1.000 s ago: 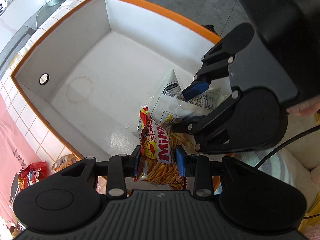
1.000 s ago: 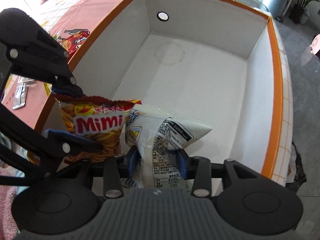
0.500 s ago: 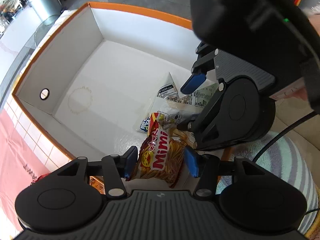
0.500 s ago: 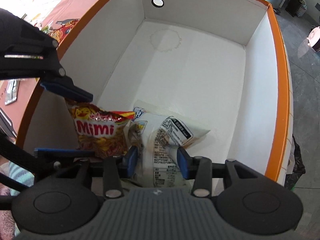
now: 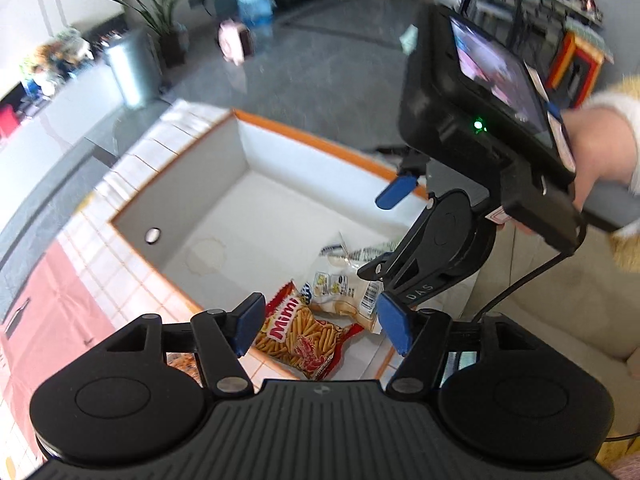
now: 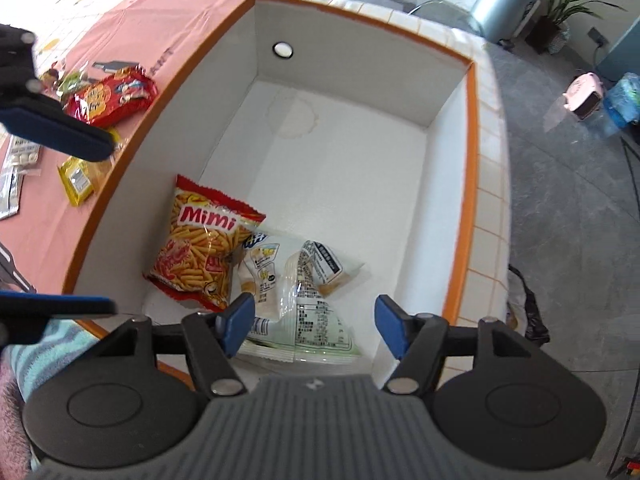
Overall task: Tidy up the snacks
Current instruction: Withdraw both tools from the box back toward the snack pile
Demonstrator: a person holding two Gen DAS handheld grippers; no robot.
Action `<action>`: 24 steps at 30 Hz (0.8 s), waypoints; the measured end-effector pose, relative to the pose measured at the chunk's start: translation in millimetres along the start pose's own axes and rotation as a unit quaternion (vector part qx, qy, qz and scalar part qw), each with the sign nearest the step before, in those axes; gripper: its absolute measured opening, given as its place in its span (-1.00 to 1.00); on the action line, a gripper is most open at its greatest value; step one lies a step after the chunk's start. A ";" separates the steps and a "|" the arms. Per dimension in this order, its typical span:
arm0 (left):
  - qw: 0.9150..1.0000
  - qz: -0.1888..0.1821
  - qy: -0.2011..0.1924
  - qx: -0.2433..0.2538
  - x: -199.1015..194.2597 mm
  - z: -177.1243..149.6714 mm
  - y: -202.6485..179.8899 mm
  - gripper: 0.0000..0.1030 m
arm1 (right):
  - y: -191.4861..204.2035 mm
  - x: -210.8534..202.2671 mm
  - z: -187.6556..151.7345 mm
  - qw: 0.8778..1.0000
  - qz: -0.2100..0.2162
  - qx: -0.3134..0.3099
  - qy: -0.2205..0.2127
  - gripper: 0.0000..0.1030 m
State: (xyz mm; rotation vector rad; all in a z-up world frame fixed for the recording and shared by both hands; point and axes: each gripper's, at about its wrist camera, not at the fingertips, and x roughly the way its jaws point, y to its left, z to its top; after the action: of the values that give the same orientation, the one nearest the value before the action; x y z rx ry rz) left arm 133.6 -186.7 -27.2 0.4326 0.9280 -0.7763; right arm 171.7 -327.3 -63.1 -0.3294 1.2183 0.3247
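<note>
A red-and-orange Mimi snack bag (image 6: 200, 248) and a white-green snack bag (image 6: 304, 292) lie side by side on the floor of a white box with an orange rim (image 6: 360, 64), in its near corner. My right gripper (image 6: 314, 326) hangs above the white bag, its jaws opening and its pads clear of the bag. In the left wrist view my left gripper (image 5: 322, 326) is raised above the Mimi bag (image 5: 304, 336), jaws also opening, nothing held. The white bag (image 5: 344, 292) lies just beyond it, partly behind the right gripper (image 5: 386, 232).
The box stands on a tiled table with a pink cloth (image 6: 132, 28) to its left. On the cloth lie a red packet (image 6: 110, 98), a yellow packet (image 6: 80, 178) and a blister pack (image 6: 20, 156). A person's hand (image 5: 600, 152) holds the right gripper. A metal bin (image 6: 504, 0) stands beyond the table.
Both grippers have let go of their bags and risen out of the box. The Mimi bag and the white bag now lie flat on the box floor. The left view has tilted up.
</note>
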 end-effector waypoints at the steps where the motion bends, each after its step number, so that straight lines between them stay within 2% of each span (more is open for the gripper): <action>1: 1.000 0.003 -0.007 -0.008 -4.1 -1.0 4.6 0.49 | 1.3 -6.1 -1.0 1.000 -0.007 0.007 -0.010 0.25; 5: 0.998 0.023 -0.022 -0.045 -35.8 -11.9 7.7 0.49 | 9.6 -35.6 -9.8 0.998 -0.018 0.035 -0.058 0.25; 9: 0.995 0.047 -0.033 -0.082 -68.1 -33.5 17.3 0.50 | 27.0 -61.0 -15.5 0.993 0.006 0.065 -0.101 0.25; 13: 0.988 0.077 -0.039 -0.131 -96.1 -58.9 35.0 0.50 | 52.2 -82.3 -17.4 0.985 0.039 0.088 -0.140 0.25; 16: 0.977 0.092 -0.046 -0.187 -113.1 -81.5 53.3 0.50 | 75.4 -93.4 -19.6 0.979 0.056 0.101 -0.170 0.25; 21: 0.954 0.106 -0.058 -0.275 -137.1 -125.1 81.5 0.50 | 115.2 -95.2 -21.2 0.969 0.081 0.119 -0.202 0.25; 24: 0.942 0.107 -0.048 -0.314 -141.3 -150.0 93.4 0.50 | 139.8 -90.1 -23.3 0.964 0.091 0.127 -0.216 0.24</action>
State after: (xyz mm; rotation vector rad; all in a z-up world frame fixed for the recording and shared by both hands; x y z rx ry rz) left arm 70.7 27.4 10.7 -0.0684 0.9628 -0.2699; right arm 65.9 -216.2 5.0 0.0784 0.8449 0.3704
